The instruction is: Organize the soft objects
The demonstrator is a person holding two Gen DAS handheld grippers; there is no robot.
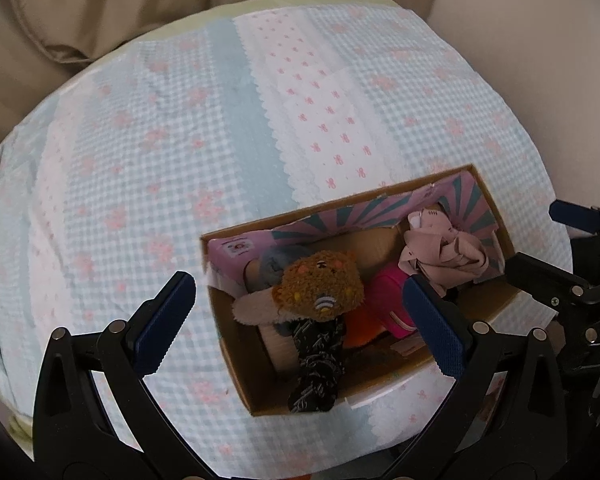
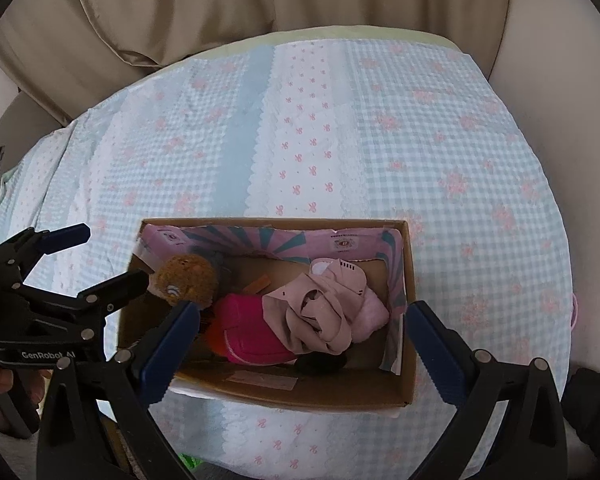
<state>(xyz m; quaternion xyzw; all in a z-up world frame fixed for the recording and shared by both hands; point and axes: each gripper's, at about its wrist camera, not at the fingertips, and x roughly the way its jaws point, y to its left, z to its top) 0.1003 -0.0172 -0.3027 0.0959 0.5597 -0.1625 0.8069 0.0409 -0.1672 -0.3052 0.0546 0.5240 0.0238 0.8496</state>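
An open cardboard box (image 1: 235,356) (image 2: 410,320) sits on a checked cloth. It holds a brown plush bear (image 1: 320,286) (image 2: 187,280), a black patterned roll (image 1: 316,364), a magenta soft item (image 1: 388,304) (image 2: 251,328), an orange piece (image 1: 360,330) and a crumpled dusty-pink cloth (image 1: 444,254) (image 2: 332,312). My left gripper (image 1: 295,320) is open and empty above the box's left half. My right gripper (image 2: 304,348) is open and empty above the box, over the pink cloth. Each gripper shows in the other's view (image 1: 560,252) (image 2: 107,256).
The blue-and-white checked cloth (image 1: 179,140) (image 2: 440,140) with pink flowers covers a cushion-like surface. Beige upholstery (image 1: 79,8) (image 2: 219,0) rises behind and on both sides. The box lies near the cloth's front edge.
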